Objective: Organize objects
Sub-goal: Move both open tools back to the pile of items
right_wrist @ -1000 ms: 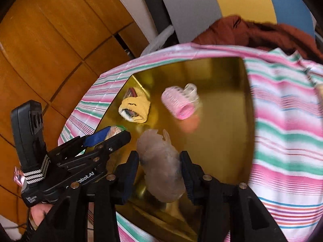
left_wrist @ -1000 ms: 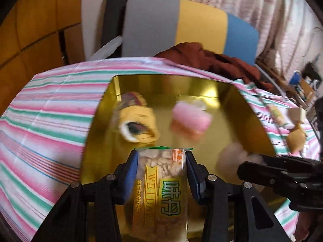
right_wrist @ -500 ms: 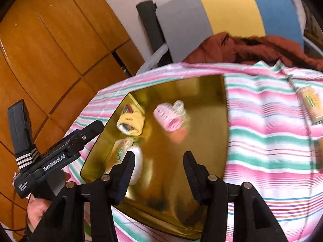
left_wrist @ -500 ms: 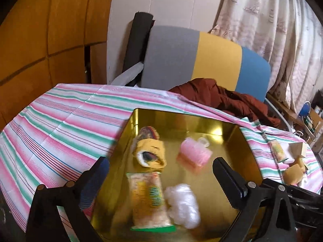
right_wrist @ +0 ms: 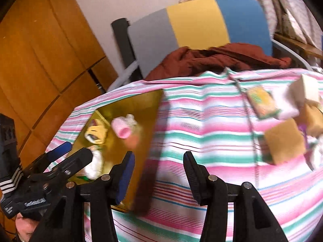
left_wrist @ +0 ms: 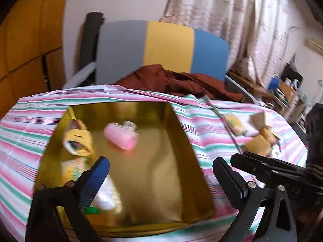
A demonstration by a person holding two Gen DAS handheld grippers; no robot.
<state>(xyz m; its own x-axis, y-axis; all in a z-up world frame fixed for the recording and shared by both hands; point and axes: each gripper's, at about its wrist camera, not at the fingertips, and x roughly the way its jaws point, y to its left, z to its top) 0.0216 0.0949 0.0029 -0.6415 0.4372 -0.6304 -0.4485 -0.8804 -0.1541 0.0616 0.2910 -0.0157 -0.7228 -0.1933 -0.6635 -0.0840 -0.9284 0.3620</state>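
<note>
The left gripper (left_wrist: 161, 173) gapes wide and empty above the gold tray (left_wrist: 187, 145). The right gripper (right_wrist: 158, 173), partly spread and empty, hangs over the striped tablecloth (right_wrist: 201, 121) just beside that tray. Inside the tray lie a pink roller (left_wrist: 121, 137), a yellow roll (left_wrist: 78, 143), a snack packet (left_wrist: 70, 167) and a white bundle (left_wrist: 107, 195). More objects (right_wrist: 282, 121) sit far right. Behind stand a tricolour chair (left_wrist: 161, 46), curtains (left_wrist: 222, 10) and wood panelling (right_wrist: 40, 60). Both grippers tilt downward.

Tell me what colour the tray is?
Shiny gold tray, clearest in the left wrist view.
</note>
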